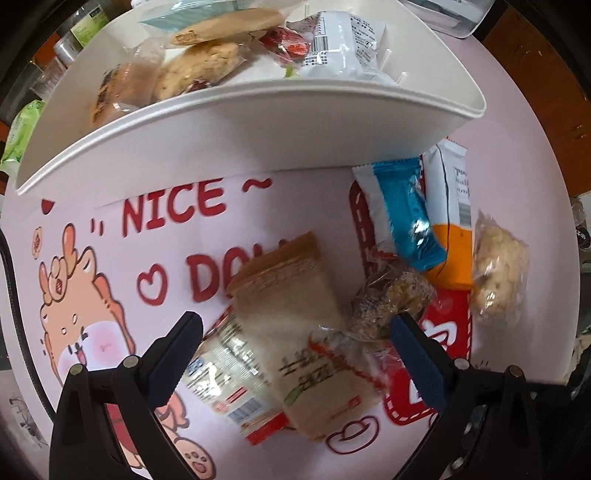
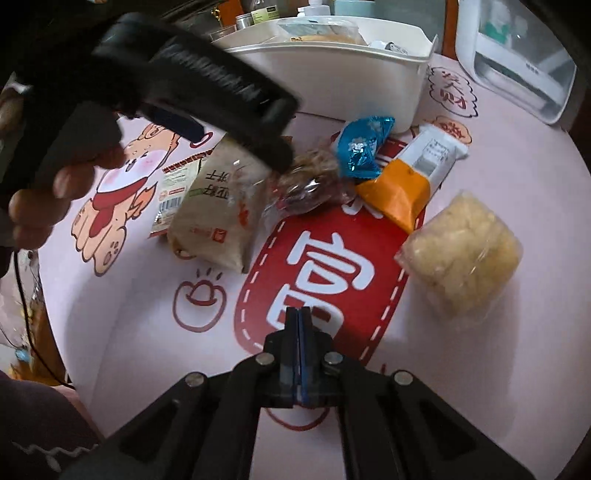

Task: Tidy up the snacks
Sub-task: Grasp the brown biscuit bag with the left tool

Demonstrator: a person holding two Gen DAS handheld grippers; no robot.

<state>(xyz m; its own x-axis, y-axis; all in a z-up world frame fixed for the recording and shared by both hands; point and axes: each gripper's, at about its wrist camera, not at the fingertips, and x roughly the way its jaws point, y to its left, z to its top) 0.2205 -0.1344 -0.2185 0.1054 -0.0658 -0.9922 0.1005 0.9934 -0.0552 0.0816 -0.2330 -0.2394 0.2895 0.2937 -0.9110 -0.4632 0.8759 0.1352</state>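
My left gripper [image 1: 295, 332] is open, its fingers on either side of a beige biscuit packet [image 1: 303, 332] lying on the pink mat, not closed on it. A flat printed packet [image 1: 229, 384] lies under it. To the right lie a brown grain bar [image 1: 391, 302], a blue wrapper [image 1: 410, 210], an orange-and-white packet [image 1: 450, 221] and a pale puffed snack [image 1: 498, 273]. The white bin [image 1: 258, 125] behind holds several snacks. My right gripper [image 2: 298, 314] is shut and empty above the red patch [image 2: 325, 266]. The left gripper [image 2: 207, 85] shows over the beige packet [image 2: 218, 206].
A white appliance [image 2: 517, 62] stands at the back right. Jars and bottles [image 2: 258, 14] stand behind the bin. A green packet [image 1: 22, 129] lies at the far left. The person's hand [image 2: 55, 192] holds the left gripper. The pink mat [image 2: 480, 369] extends to the front right.
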